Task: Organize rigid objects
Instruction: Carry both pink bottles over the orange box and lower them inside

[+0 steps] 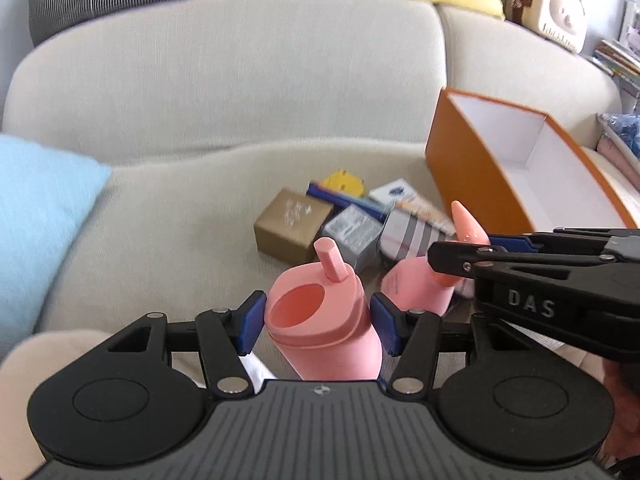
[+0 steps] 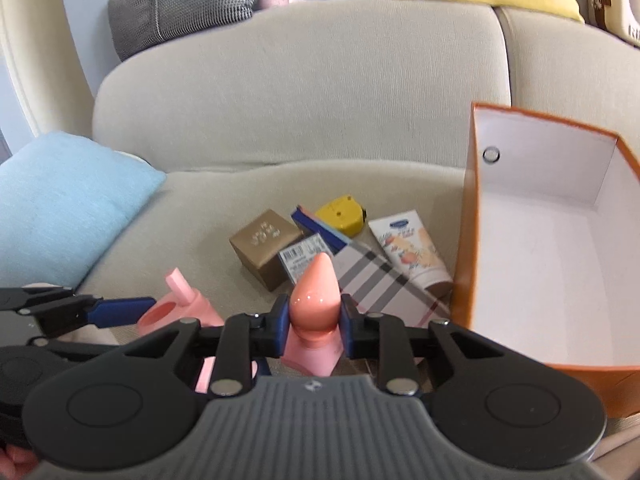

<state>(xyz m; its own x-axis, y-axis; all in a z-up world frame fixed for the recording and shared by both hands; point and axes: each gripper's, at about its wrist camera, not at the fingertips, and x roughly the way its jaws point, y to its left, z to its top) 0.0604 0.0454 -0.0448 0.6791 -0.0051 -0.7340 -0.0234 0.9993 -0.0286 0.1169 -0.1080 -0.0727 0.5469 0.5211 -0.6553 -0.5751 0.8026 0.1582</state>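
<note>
My left gripper (image 1: 319, 326) is shut on a pink bottle (image 1: 320, 320) with an open mouth and a short spout, held above the sofa seat. One of its blue pads (image 2: 120, 307) and the bottle (image 2: 180, 308) show at the lower left of the right wrist view. My right gripper (image 2: 314, 324) is shut on a pink piece with a glossy peach cone tip (image 2: 316, 292), just right of the bottle. In the left wrist view the right gripper (image 1: 460, 250) reaches in from the right with the cone (image 1: 464, 222) sticking up.
An orange box (image 2: 464, 248) with an empty white inside stands on the seat at the right. Left of it lie a brown box (image 2: 266, 246), a yellow tape measure (image 2: 340, 214), a cream tube (image 2: 412, 252), a plaid case (image 2: 384, 284) and a barcoded pack (image 2: 304, 258). A blue cushion (image 2: 68, 200) sits left.
</note>
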